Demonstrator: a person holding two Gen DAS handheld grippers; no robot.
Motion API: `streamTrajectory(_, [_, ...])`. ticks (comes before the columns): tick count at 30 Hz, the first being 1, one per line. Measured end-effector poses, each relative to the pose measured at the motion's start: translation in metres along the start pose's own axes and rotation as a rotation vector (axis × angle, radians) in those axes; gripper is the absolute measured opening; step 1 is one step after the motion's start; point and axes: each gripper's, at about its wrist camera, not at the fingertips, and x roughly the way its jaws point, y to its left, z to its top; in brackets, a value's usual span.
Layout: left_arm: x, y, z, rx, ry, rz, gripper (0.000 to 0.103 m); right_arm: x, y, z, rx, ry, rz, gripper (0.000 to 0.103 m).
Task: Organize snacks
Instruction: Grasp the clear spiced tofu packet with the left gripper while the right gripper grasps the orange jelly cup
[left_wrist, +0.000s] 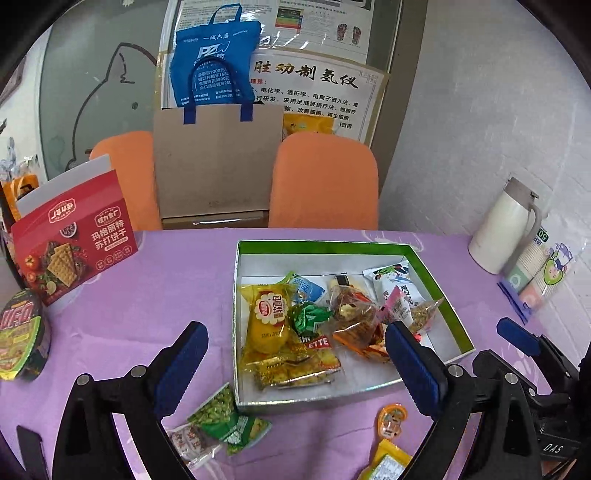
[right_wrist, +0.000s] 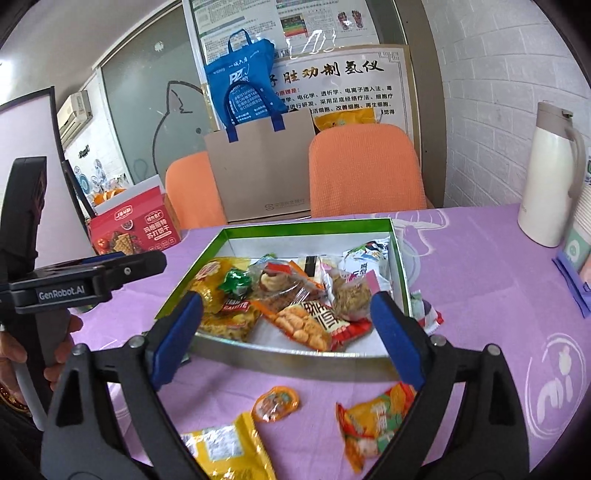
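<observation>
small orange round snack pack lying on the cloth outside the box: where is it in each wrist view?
Left wrist: orange round pack, lower right of centre, on the purple cloth just in front of the box's near wall.
Right wrist: same pack, lower centre, again in front of that wall.
Shared landmark: green-rimmed box.

I see the surface (left_wrist: 147, 295) covered in a purple cloth, with an open green-rimmed box (left_wrist: 443, 295) of snacks at the middle of the left wrist frame. At its left edge stand a red cracker box (left_wrist: 74, 240) and a noodle bowl (left_wrist: 22, 343); at upper right a white jug (left_wrist: 506, 229) and a sleeve of paper cups (left_wrist: 543, 273). Along the bottom lie a green pea packet (left_wrist: 221, 417), a small orange packet (left_wrist: 391, 421) and a yellow packet (left_wrist: 388, 461), and in the right wrist frame an orange snack bag (right_wrist: 373, 421).
</observation>
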Motion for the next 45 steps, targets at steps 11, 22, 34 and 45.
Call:
streamTrajectory(11, [-0.058, 0.038, -0.067, -0.054, -0.018, 0.086, 0.099, -0.045, 0.017, -0.046, 0.032, 0.023, 0.048, 0.093])
streamTrajectory(22, [-0.036, 0.084, -0.120, -0.059, 0.116, 0.065, 0.098, -0.020, 0.027, -0.095, 0.043, 0.176, 0.083, 0.093])
streamTrajectory(34, [0.027, 0.102, -0.096, 0.135, 0.206, -0.009, 0.088, -0.013, 0.022, -0.094, 0.063, 0.192, 0.061, 0.078])
streamTrajectory(45, [0.017, 0.103, -0.132, 0.042, 0.251, -0.076, 0.061, 0.025, 0.026, -0.083, 0.059, 0.237, 0.072, 0.064])
